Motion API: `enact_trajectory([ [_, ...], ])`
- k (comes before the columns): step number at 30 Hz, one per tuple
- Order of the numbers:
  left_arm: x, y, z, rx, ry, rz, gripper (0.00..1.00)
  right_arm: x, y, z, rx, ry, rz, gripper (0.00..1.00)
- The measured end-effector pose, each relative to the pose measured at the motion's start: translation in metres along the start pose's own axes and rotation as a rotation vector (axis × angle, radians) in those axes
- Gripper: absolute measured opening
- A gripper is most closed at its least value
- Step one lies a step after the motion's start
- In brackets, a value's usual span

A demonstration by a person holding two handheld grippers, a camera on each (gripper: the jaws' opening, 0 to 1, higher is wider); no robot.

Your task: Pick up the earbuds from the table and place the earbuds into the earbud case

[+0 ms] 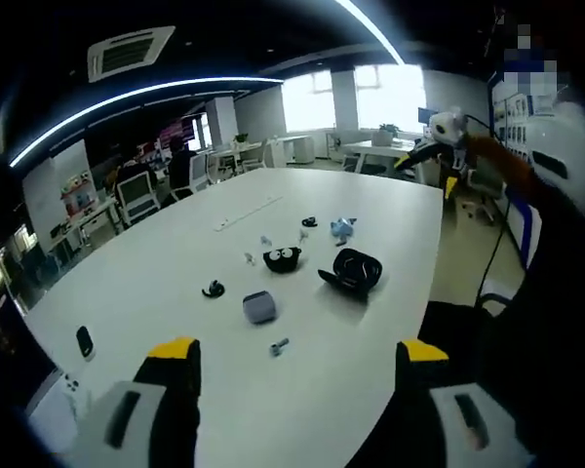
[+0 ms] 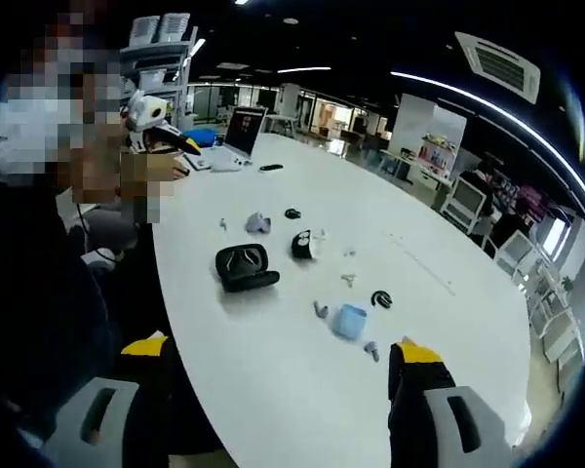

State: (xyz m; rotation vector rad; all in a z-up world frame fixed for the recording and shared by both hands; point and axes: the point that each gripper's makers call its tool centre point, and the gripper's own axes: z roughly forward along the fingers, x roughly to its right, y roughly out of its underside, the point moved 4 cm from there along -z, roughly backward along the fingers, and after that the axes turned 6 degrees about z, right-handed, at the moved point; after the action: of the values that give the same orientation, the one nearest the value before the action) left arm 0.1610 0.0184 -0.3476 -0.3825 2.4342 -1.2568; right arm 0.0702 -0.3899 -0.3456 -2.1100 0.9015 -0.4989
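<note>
While I am holding both grippers back above the near edge of the table point(image 1: 156, 283), nothing is being carried yet, so I am judging the task as barely begun. Going left to right in the left gripper view, I am seeing a small dark earbud point(image 1: 213, 290), a grey-blue case point(image 1: 259, 307) with a loose earbud point(image 1: 279, 345) just in front of it, a small black case point(image 1: 283, 258) lying open, and a large black case point(image 1: 352, 271) also open. The left gripper point(image 1: 297, 356) is hanging with its jaws spread wide and empty; in the right gripper view the right gripper point(image 2: 278, 356) is doing the same. Every earbud I can make out is lying on the tabletop, outside the cases, so picking up and placing are both remaining.
</note>
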Motion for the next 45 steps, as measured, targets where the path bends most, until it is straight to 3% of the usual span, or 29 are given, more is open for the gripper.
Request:
enact_trajectory([
  [13,-0.02,-0.003,0.0,-0.021,-0.016,0.013,0.82,0.012,-0.011,0.006,-0.06,0.01,-0.023,0.86],
  [23,-0.036,-0.002,0.004,-0.024,0.044,0.018,0.83,0.033,-0.018,0.0,-0.11,0.023,-0.044,0.86],
  [32,-0.05,-0.007,0.003,-0.045,0.013,0.025,0.83,0.041,-0.023,-0.003,-0.137,0.035,-0.051,0.86],
  [45,-0.051,-0.017,-0.002,-0.056,-0.007,0.052,0.83,0.055,-0.026,-0.007,-0.168,0.033,-0.06,0.86],
])
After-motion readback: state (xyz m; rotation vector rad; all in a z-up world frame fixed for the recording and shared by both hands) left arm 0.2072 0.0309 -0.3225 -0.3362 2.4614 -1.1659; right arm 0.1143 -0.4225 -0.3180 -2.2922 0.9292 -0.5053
